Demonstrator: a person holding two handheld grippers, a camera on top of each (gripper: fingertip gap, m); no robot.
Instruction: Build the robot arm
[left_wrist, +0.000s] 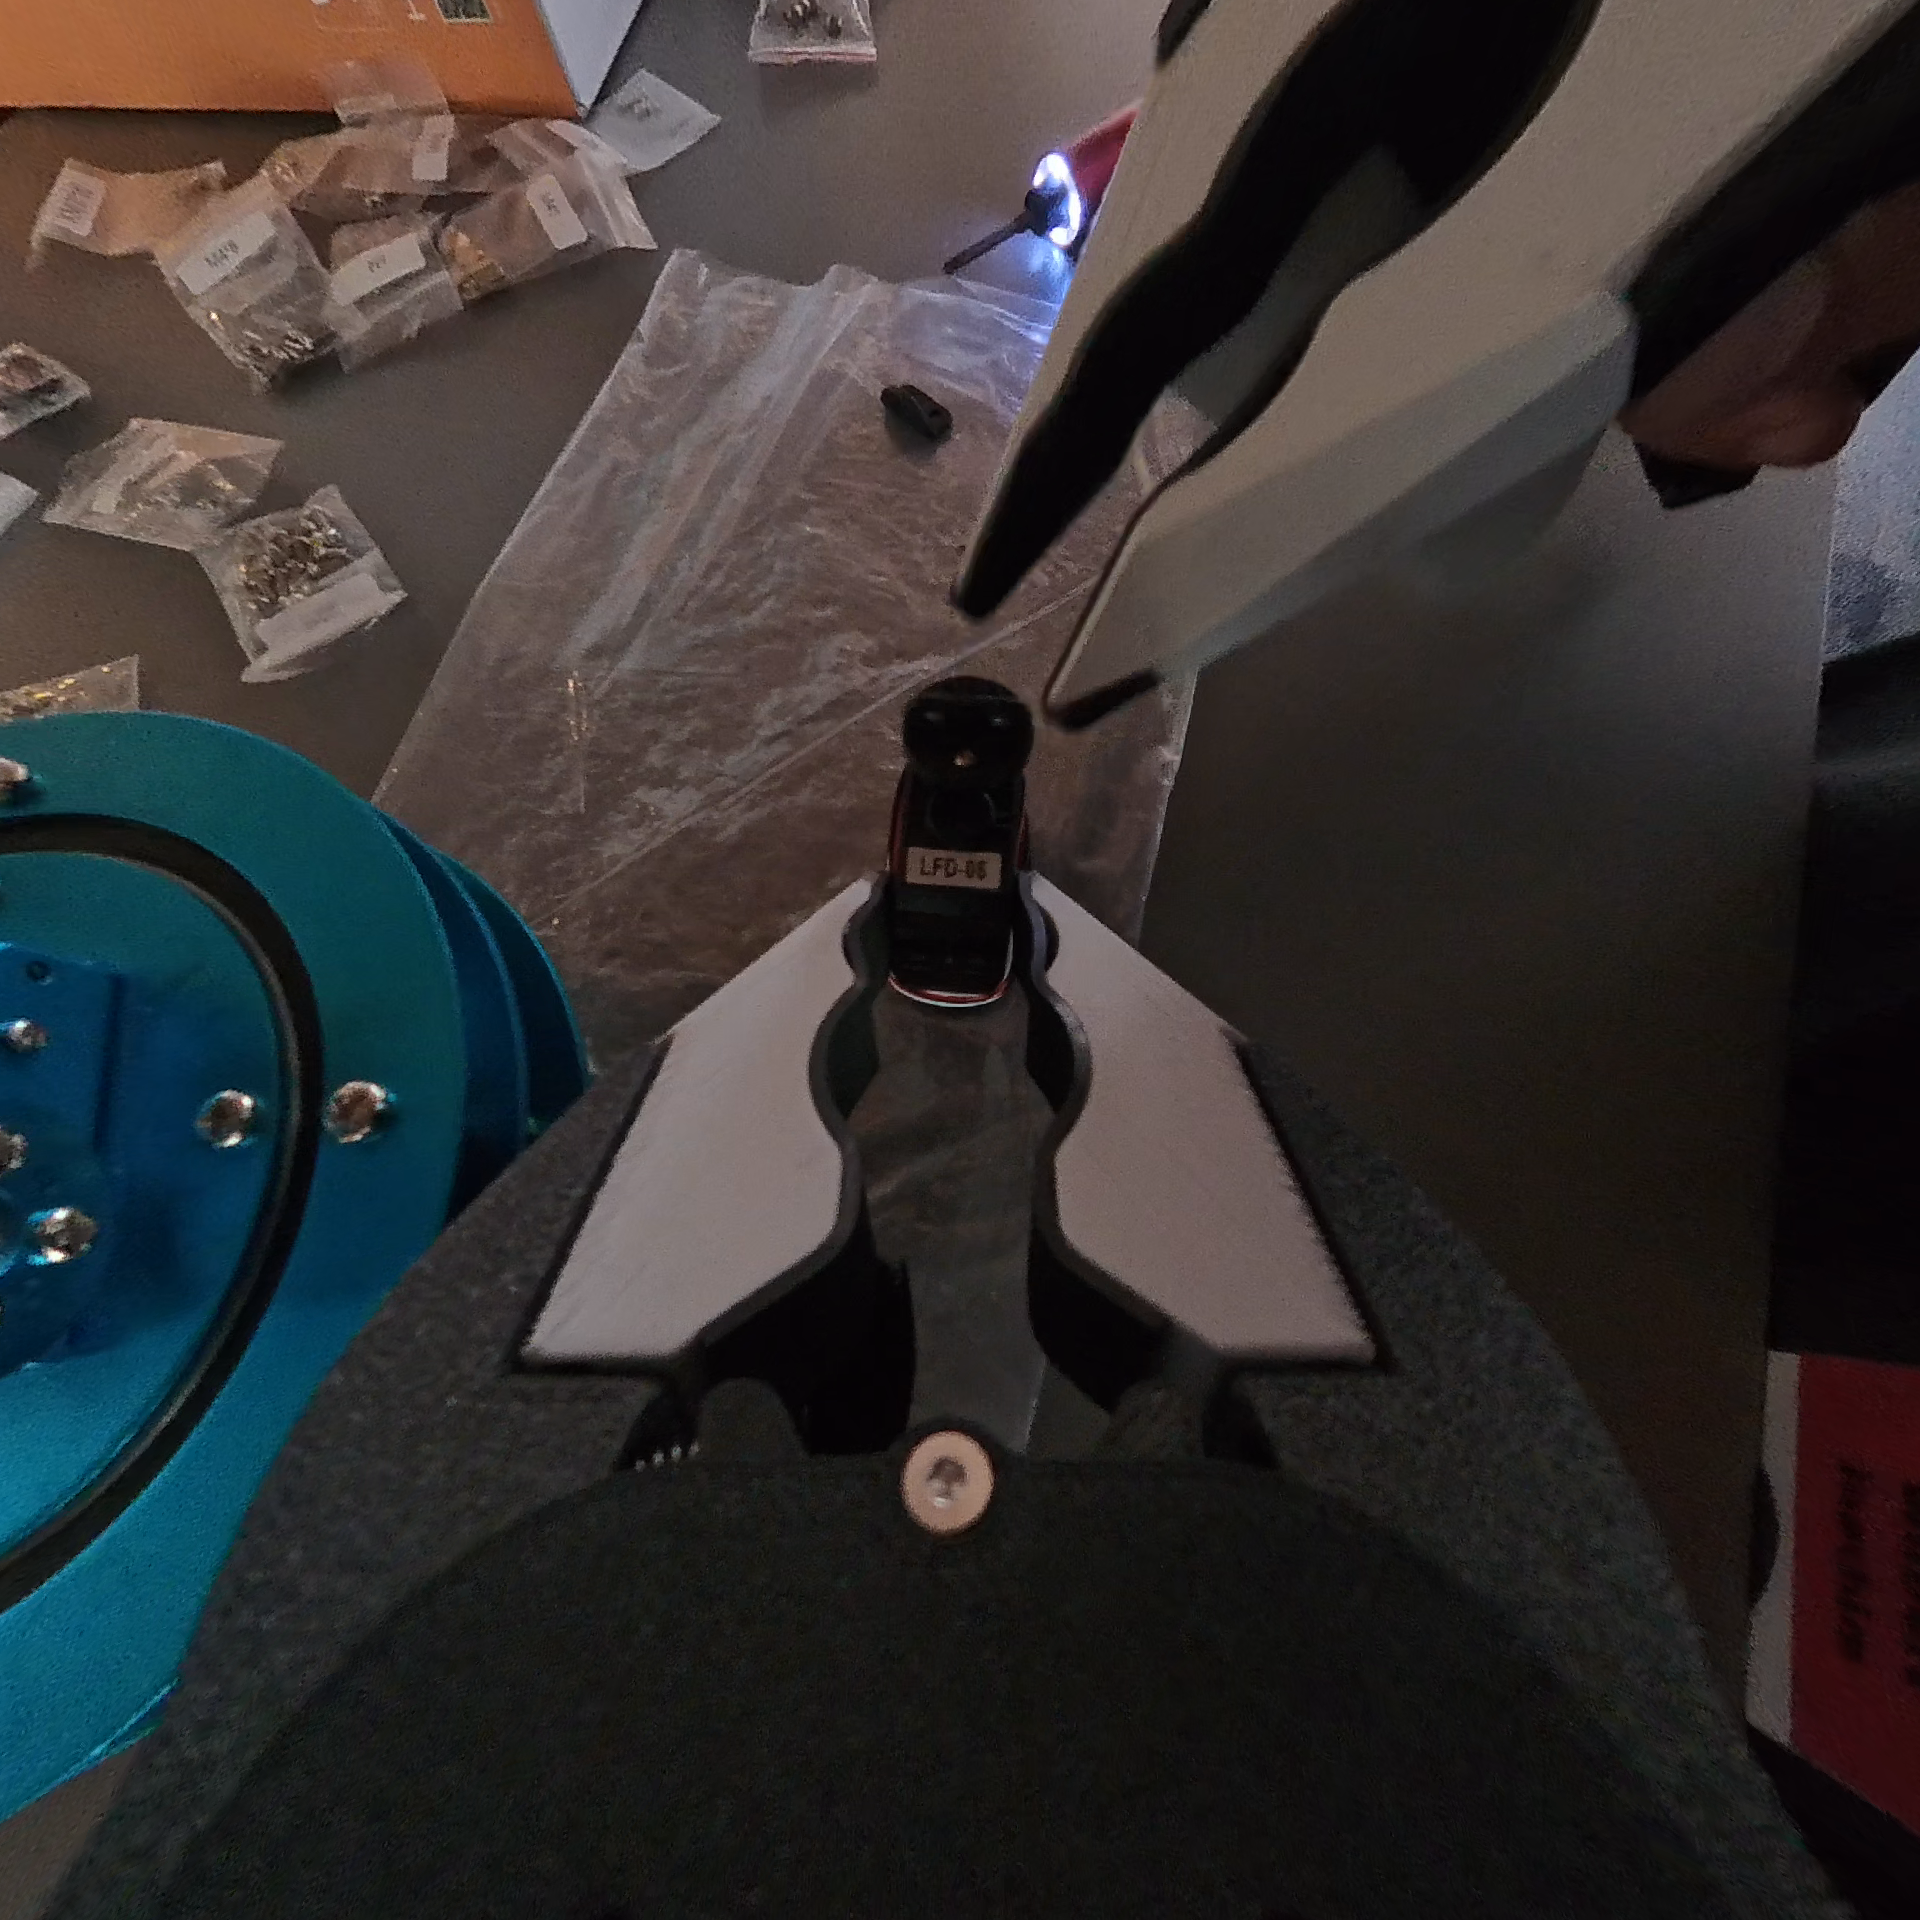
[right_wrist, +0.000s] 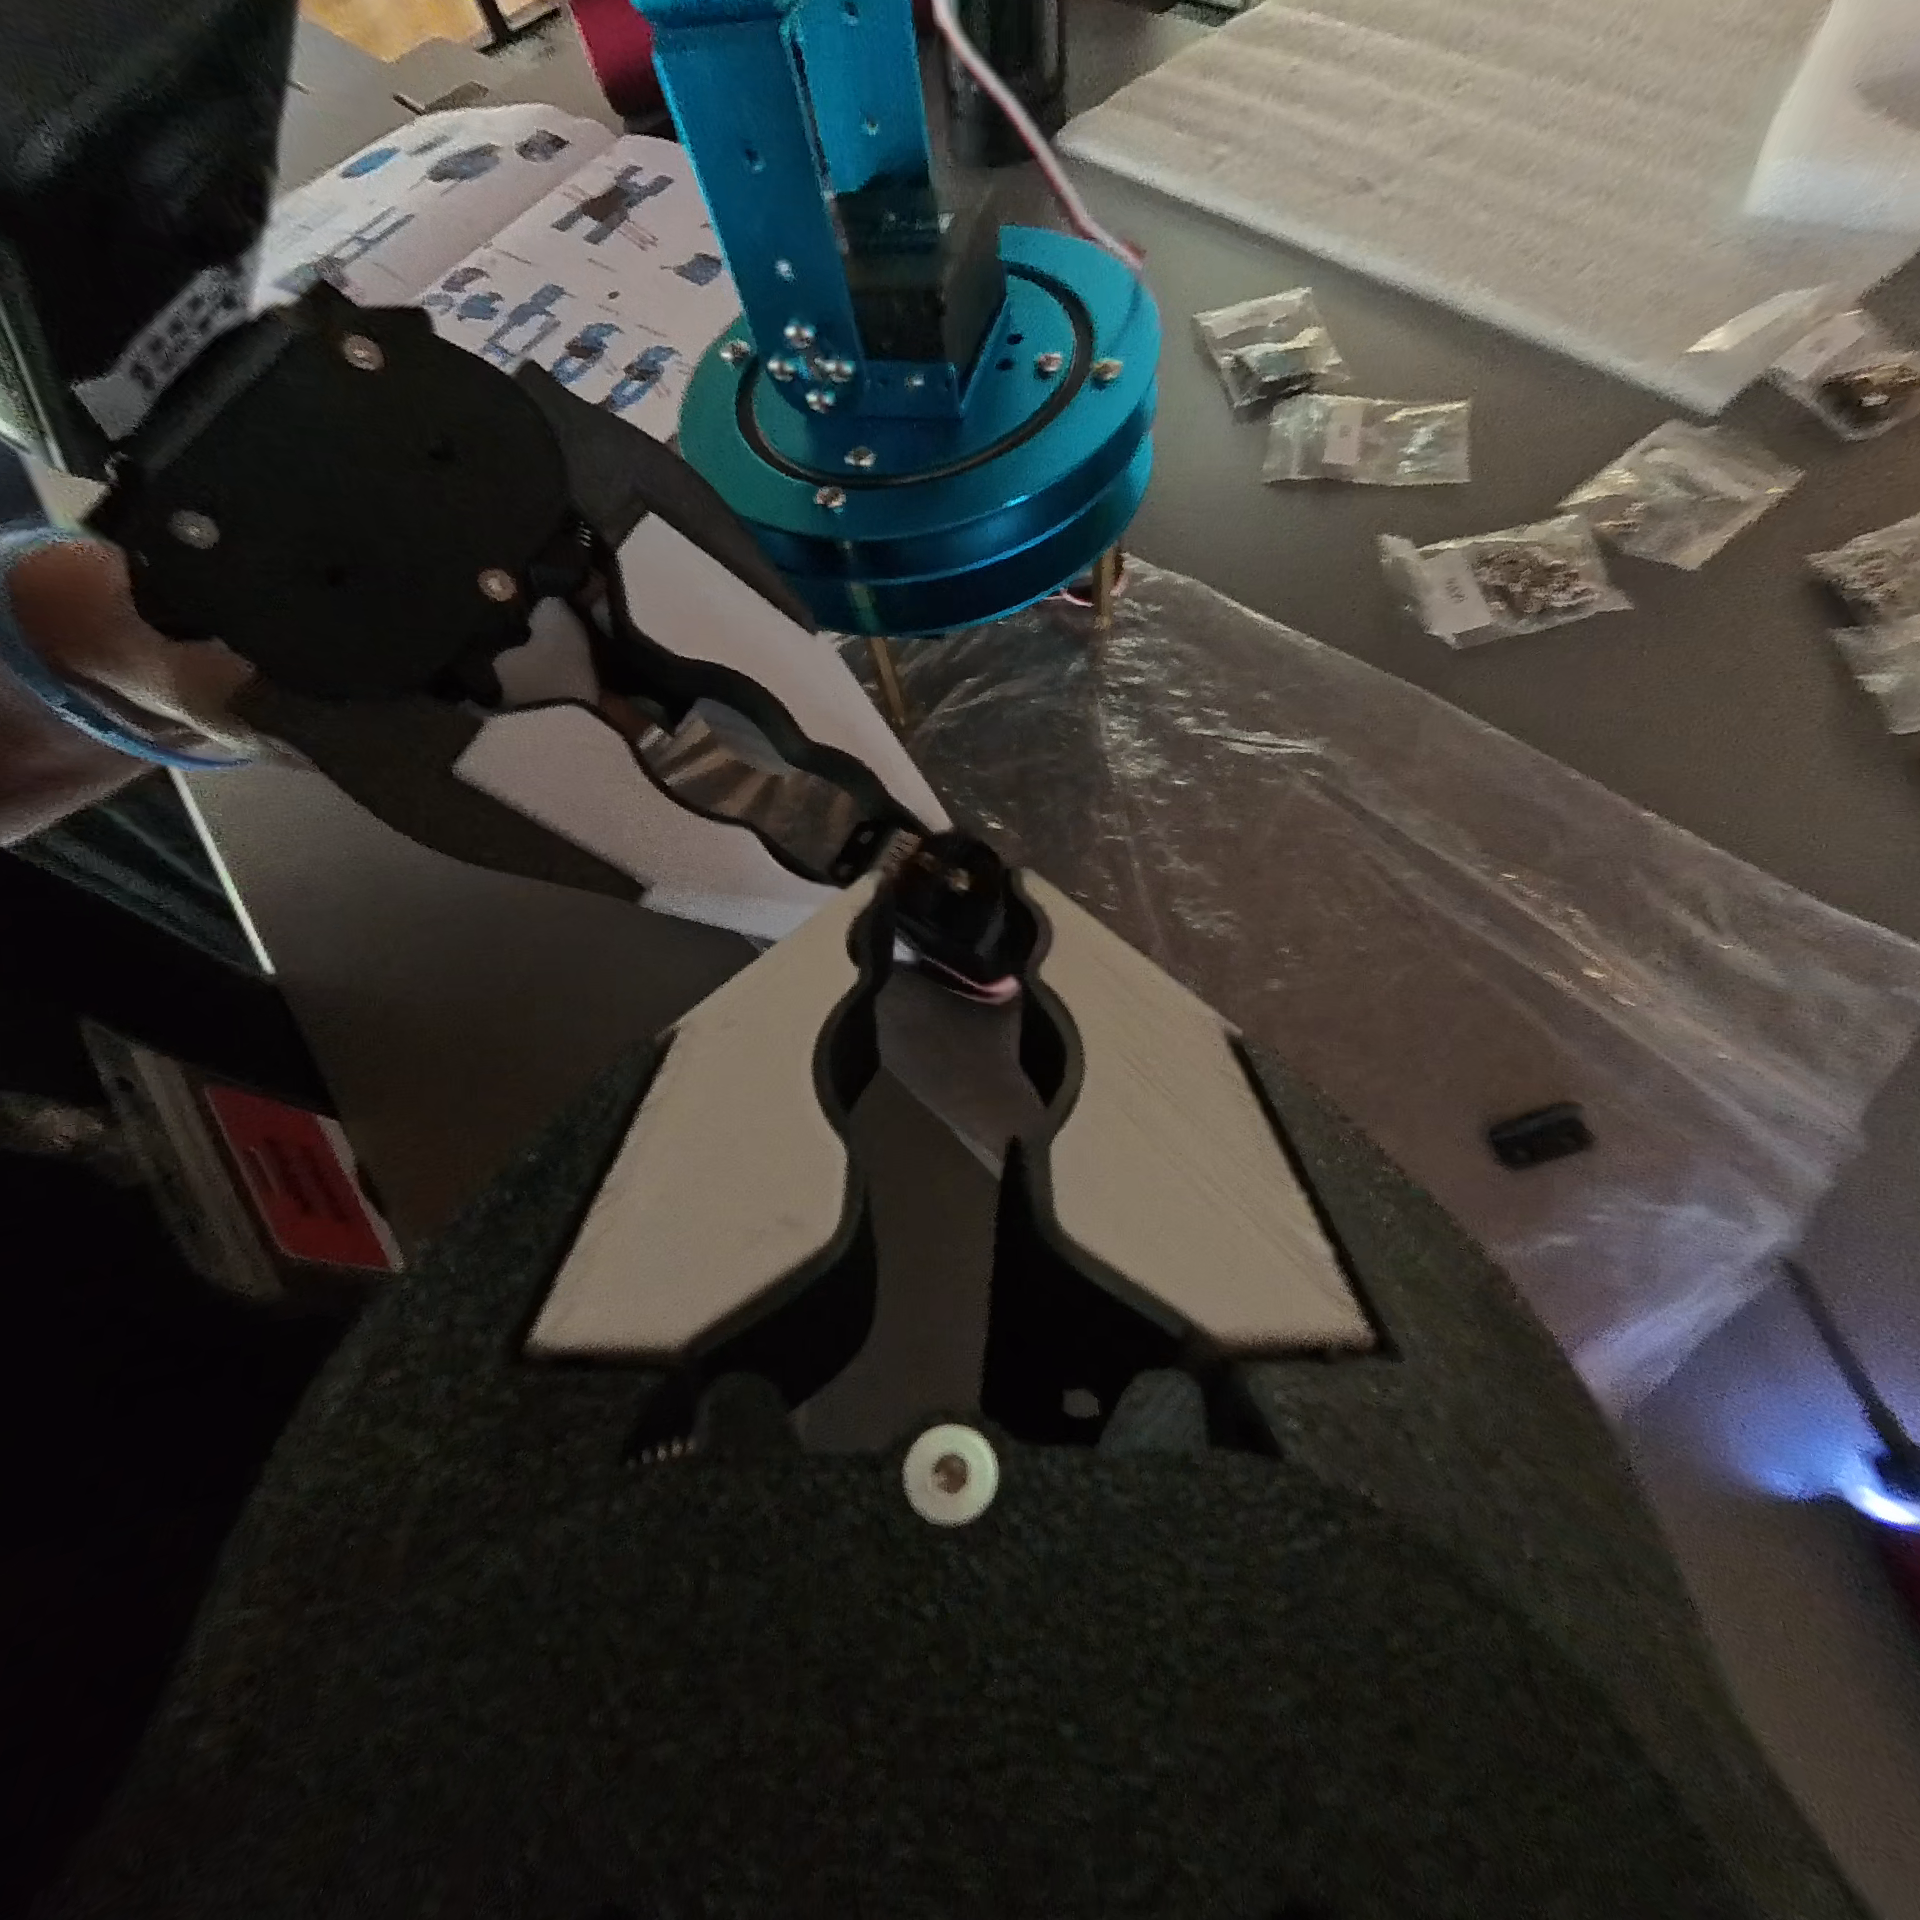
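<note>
Left hand-held gripper (left_wrist: 951, 899) grips black servo (left_wrist: 956, 862); only right view shows blue tower (right_wrist: 831, 208).

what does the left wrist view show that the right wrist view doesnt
Only the left wrist view shows the orange box, the lit tool and the servo's white label. Only the right wrist view shows the blue bracket tower on the round base, the open instruction booklet and the white foam sheet. Both show the black servo in the left gripper, the right gripper at its tip, the blue round base, the clear plastic bag and small hardware bags.
</note>
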